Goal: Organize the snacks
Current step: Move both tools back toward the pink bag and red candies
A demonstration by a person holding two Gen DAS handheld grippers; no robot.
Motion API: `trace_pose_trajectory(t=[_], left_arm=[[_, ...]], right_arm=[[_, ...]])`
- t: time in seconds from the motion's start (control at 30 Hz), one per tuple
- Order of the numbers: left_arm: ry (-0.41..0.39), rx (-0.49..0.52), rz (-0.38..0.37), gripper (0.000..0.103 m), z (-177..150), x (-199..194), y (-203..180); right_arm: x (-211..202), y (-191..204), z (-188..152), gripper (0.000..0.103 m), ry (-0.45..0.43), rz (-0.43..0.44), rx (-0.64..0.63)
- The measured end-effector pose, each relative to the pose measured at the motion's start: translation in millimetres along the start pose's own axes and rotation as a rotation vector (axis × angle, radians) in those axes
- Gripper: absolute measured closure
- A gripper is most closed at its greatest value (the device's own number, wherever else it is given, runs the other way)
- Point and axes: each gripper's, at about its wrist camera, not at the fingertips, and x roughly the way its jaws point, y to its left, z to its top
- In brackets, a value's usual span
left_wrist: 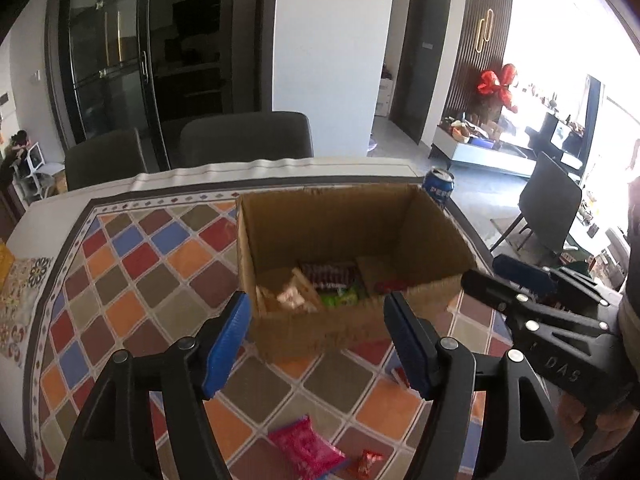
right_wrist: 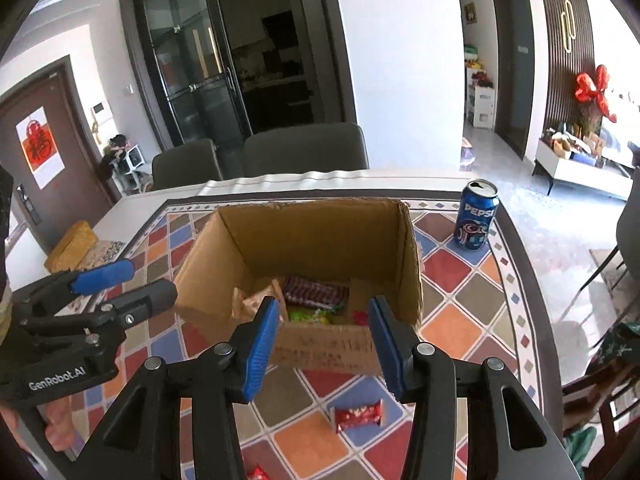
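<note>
- Both tools, left and right, gape wide, empty, before the box
- Next, likely: right tool drops onto the red candy on the desk

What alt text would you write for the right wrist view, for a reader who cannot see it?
The open right gripper points at an open cardboard box on a table with a colourful diamond-pattern tablecloth; several snack packets lie inside the box. A red candy lies on the cloth in front of the box, a Pepsi can stands behind it to the right, and the left gripper shows at left.
</note>
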Motion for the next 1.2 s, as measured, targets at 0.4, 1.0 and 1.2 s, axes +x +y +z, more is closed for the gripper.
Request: trace_pose_trajectory(t=[0.4,1.0,1.2], left_arm=[[0.019,0.004,0.022,0.030,-50,-15,0],[0.146,0.003,0.022,0.030,-120,21,12],[0.181,-0.003,0.020,0.030,-133,30,15]], right_arm=[[-16,11,-48,0.055,0.032,0.009,0.001],[6,28,-129,0.055,0.160,0.049,-0.005],[18,31,-149,0.055,0.218,0.094,0.010]])
